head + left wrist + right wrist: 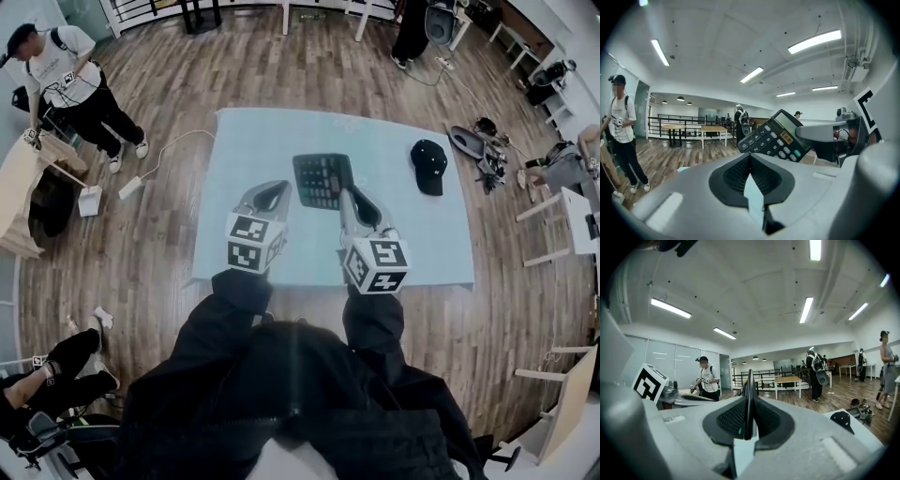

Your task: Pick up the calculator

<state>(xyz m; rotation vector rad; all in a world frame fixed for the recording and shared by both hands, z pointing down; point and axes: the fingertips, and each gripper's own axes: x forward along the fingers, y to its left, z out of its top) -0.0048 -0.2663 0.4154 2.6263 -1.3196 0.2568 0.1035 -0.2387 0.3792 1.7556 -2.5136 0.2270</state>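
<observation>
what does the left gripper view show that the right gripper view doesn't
Only the left gripper view: the calculator with its keys and screen showing, and the right gripper clamped on its edge. Only the right gripper view: the calculator edge-on between the jaws, and a black cap on the table. Both: wooden floor, a railing, ceiling lights.
</observation>
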